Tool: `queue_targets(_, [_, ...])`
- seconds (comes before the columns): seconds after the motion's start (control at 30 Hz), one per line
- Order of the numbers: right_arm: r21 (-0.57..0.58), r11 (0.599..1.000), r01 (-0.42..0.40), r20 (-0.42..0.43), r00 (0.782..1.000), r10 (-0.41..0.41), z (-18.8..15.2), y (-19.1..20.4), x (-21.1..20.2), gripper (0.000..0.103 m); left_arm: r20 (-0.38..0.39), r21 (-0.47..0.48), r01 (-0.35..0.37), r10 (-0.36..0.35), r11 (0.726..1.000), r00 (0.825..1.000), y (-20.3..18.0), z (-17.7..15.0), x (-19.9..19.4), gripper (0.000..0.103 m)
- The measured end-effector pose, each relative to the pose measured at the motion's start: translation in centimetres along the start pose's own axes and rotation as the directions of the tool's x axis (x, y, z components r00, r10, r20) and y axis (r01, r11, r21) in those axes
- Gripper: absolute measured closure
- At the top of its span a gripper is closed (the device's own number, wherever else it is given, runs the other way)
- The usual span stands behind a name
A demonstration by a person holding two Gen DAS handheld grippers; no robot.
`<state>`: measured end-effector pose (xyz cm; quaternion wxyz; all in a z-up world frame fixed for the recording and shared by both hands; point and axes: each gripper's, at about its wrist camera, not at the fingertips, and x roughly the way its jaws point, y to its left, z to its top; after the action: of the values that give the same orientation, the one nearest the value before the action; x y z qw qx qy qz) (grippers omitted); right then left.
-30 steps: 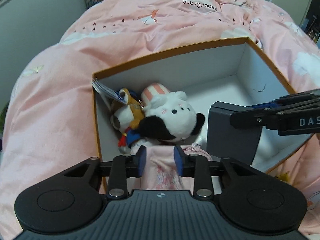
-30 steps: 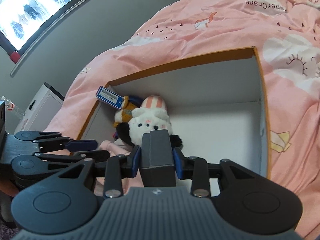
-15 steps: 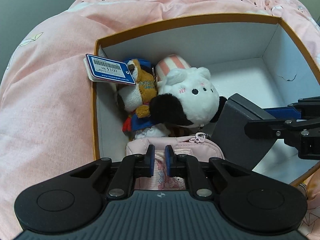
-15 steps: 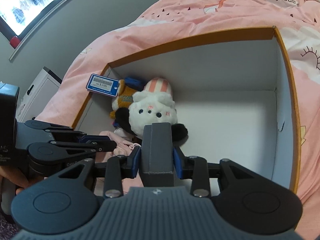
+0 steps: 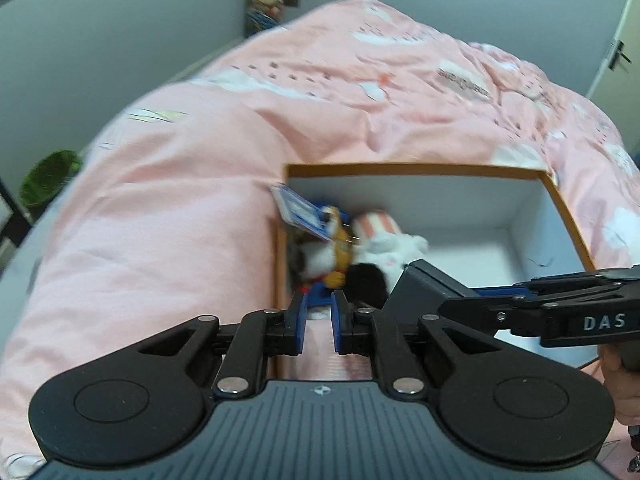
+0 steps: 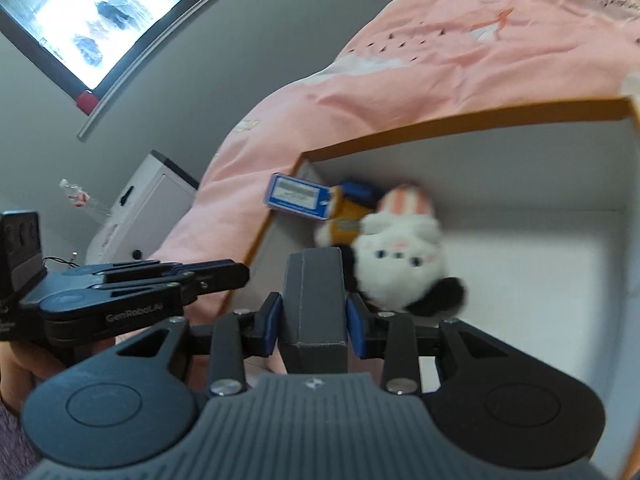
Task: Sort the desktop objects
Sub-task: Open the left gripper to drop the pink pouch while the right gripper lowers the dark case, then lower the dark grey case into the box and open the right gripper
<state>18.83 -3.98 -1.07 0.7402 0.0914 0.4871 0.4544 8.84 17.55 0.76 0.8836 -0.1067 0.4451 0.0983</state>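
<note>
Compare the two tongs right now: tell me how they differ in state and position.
The right tongs are shut on a grey box; the left tongs hold nothing, with a narrow gap between the pads. The right tongs reach over the inside of the orange-rimmed carton; the left tongs sit by its near left corner. Both have blue pads and point toward the plush toys.

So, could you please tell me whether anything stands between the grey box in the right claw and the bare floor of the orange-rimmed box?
Nothing visible does. The right claw holds the grey box above the orange-rimmed box, whose white floor is bare right of the plush toys; those sit against its left side, beside the path rather than across it.
</note>
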Motion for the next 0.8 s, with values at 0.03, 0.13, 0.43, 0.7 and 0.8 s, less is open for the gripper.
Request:
queue_targets(0.03, [-0.004,1.000,-0.010,-0.001,1.000,0.010,0.1,0.3,0.5,0.066,0.000,-0.006,-0.002,0.002,1.000,1.000,0.4,-0.1,0.1,0.089])
queue_targets(0.13, [0.007,0.998,-0.068,-0.018,0.997,0.069,0.4,0.9,1.7,0.066,-0.022,-0.044,0.002,-0.003,0.999,1.000,1.4,-0.6,0.3,0.087])
queue_targets(0.43, [-0.013,0.999,-0.038,-0.110,0.993,0.036,1.3,1.6,4.8,0.062,-0.053,-0.074,0.005,-0.009,0.997,0.999,2.7,-1.9,0.7,0.083])
queue_targets(0.7, [-0.099,0.991,0.085,-0.122,0.988,-0.097,1.0,0.8,4.3,0.055,-0.058,-0.070,0.008,-0.013,0.998,0.998,2.7,-2.3,1.0,0.083])
queue_targets(0.8, [-0.144,0.982,0.123,-0.108,0.984,-0.139,1.2,0.9,4.1,0.052,-0.060,-0.070,0.011,-0.015,0.997,0.998,2.7,-2.4,1.0,0.083])
